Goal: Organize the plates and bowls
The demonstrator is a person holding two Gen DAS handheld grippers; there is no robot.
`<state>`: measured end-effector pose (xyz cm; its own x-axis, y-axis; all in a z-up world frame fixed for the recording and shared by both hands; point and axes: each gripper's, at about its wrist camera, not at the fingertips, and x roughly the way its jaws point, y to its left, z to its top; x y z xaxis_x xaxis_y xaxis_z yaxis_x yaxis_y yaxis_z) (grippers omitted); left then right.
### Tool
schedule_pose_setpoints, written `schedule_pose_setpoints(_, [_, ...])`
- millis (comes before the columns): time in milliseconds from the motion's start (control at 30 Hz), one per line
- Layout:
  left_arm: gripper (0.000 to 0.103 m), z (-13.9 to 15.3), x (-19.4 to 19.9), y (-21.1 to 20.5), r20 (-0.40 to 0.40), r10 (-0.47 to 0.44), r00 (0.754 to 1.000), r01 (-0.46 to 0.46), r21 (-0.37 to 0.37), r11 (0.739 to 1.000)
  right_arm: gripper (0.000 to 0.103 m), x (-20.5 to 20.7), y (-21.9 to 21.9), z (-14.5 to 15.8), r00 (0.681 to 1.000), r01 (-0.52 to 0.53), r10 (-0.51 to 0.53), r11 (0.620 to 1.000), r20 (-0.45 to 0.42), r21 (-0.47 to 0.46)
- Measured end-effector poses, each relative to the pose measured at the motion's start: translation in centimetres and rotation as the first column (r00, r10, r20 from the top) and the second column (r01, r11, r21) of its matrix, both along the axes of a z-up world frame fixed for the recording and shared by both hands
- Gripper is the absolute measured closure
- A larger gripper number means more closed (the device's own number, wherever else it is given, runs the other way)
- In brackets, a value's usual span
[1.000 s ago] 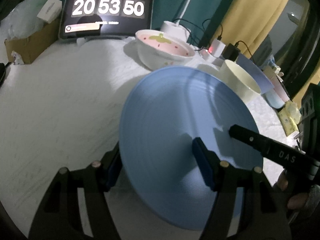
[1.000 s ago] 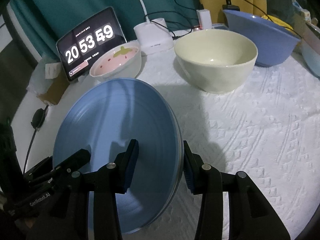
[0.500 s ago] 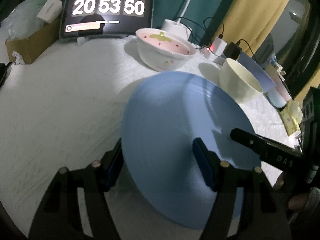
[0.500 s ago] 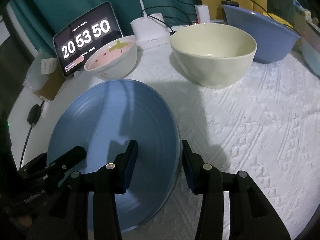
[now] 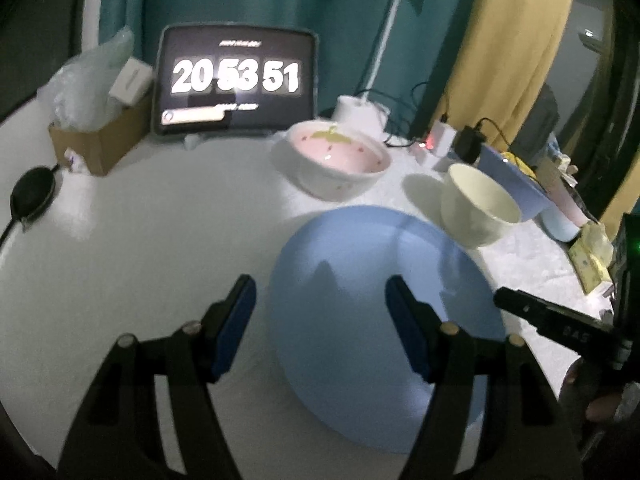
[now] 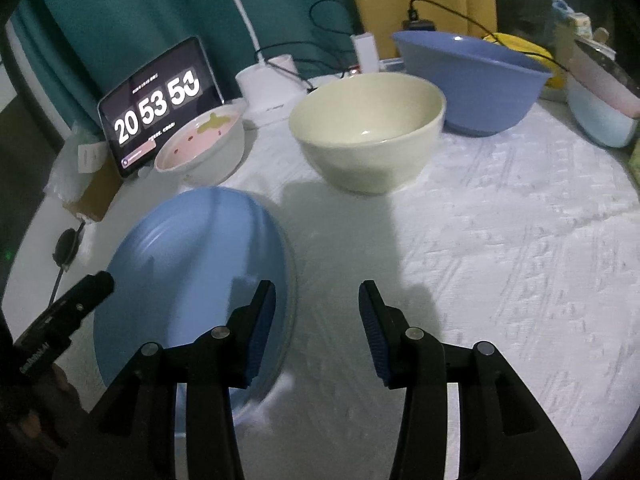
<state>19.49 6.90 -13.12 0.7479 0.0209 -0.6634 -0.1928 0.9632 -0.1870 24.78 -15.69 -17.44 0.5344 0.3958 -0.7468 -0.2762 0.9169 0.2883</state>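
A blue plate (image 5: 372,304) lies flat on the white tablecloth; it also shows in the right wrist view (image 6: 200,280). My left gripper (image 5: 320,320) is open and raised over the plate's left edge. My right gripper (image 6: 316,320) is open just right of the plate's right rim. A pink strawberry bowl (image 5: 336,160) (image 6: 200,148), a cream bowl (image 5: 476,208) (image 6: 368,132) and a larger blue bowl (image 6: 472,80) stand further back.
A tablet clock (image 5: 236,80) and a lamp base (image 6: 272,88) with cables stand at the back. A cardboard box (image 5: 100,140) sits at the back left, a light blue cup (image 6: 600,116) and yellow packets (image 5: 588,256) at the right edge.
Both grippers have opened and let go of the blue plate, which now rests flat on the cloth. Both have lifted and drawn back a little.
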Motion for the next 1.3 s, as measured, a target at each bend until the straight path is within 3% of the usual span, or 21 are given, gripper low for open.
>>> schedule_pose_setpoints(467, [0.034, 2.9, 1.5, -6.6, 0.055, -0.142, 0.988, 0.141, 0.028, 0.990, 0.057, -0.4, -5.6, 1.1, 0.996, 0.072, -0.074, 0.997, 0.043, 0.037])
schedule_pose_setpoints(900, [0.034, 3.7, 3.2, -11.9, 0.049, -0.241, 0.969, 0.239, 0.031, 0.970, 0.057, -0.4, -10.8, 1.4, 0.988, 0.134, -0.138, 0.988, 0.066, 0.071])
schedule_pose_setpoints(1300, [0.034, 5.1, 5.5, -15.8, 0.075, -0.326, 0.942, 0.321, 0.077, 0.944, 0.057, 0.3, -13.7, 2.0, 0.979, 0.165, -0.172, 0.984, 0.105, 0.071])
